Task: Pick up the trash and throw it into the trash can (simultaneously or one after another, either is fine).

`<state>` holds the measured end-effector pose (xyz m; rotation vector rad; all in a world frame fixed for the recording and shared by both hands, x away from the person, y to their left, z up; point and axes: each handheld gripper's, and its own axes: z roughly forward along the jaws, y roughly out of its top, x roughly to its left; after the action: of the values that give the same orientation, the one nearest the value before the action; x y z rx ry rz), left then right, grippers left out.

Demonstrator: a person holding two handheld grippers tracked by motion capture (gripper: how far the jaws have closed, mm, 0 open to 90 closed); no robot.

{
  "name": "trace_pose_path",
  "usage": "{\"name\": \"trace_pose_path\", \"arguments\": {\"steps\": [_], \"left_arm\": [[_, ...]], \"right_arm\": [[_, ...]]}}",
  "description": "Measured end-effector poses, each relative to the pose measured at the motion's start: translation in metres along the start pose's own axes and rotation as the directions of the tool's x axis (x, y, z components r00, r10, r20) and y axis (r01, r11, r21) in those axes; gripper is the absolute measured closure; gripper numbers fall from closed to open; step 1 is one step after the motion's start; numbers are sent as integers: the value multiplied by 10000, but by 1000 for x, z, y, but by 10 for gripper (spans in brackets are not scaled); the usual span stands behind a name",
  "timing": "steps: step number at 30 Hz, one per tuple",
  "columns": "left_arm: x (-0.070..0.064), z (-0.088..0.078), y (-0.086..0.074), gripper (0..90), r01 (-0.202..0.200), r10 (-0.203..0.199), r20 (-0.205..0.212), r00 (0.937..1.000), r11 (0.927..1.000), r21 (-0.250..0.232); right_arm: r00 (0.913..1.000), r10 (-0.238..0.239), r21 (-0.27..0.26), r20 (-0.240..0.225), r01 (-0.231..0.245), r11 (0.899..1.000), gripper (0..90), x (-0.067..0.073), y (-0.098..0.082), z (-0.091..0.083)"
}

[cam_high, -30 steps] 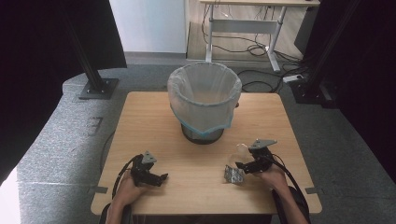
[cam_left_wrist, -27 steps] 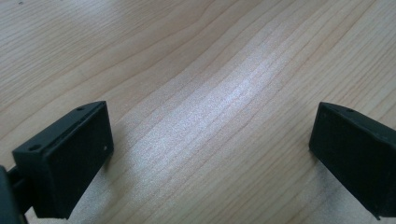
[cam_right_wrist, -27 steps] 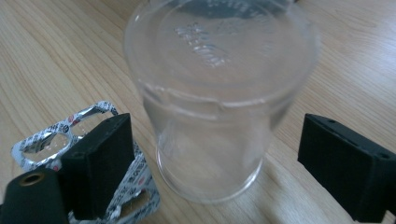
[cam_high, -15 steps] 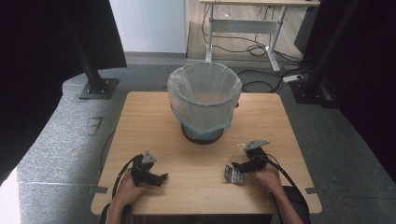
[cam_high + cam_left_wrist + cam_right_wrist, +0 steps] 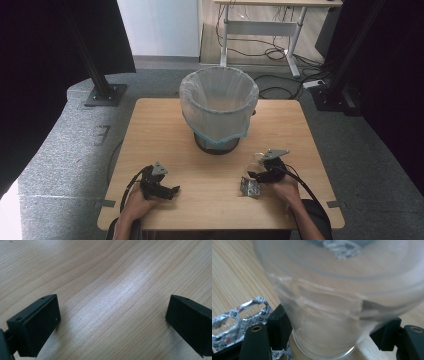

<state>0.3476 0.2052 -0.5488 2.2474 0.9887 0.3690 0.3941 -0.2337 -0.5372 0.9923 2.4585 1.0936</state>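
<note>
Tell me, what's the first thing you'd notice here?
The big bin lined with a clear bag stands at the far middle of the wooden table. Near the right front, the right gripper squeezes a clear plastic cup, with a silver pill pack lying beside it.

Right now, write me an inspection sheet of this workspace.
Surface: wooden table, bare between the left gripper's jaws.
Job's things: clear plastic cup; lined waste bin at table centre; foil blister pack lying flat.
Clutter: nothing seen.
Grippers: left gripper open, resting low over the wood; right gripper has its jaws on either side of the cup's base.
Cables: one trails from each gripper; more on the floor beyond.
Surroundings: grey carpet, black stands, a desk frame behind.
</note>
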Motion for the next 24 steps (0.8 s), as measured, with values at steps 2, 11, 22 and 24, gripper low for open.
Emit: {"name": "trace_pose_path", "arguments": {"steps": [2,11,22,24], "left_arm": [[0,0,0,0,2,-2,-2,10000,10000,-1],[0,0,0,0,-16,16,1,10000,10000,13],[0,0,0,0,-6,6,2,10000,10000,3],[0,0,0,0,-6,6,-4,10000,10000,4]], "right_arm": [[10000,81,-83,-32,-81,9999,286,-1,2,-3],[9999,46,-69,-161,-47,10000,287,-3,15,-21],[9997,-137,22,-184,137,9999,288,-1,35,-43],[9997,-140,49,-196,141,9999,288,-1,38,-47]]}}
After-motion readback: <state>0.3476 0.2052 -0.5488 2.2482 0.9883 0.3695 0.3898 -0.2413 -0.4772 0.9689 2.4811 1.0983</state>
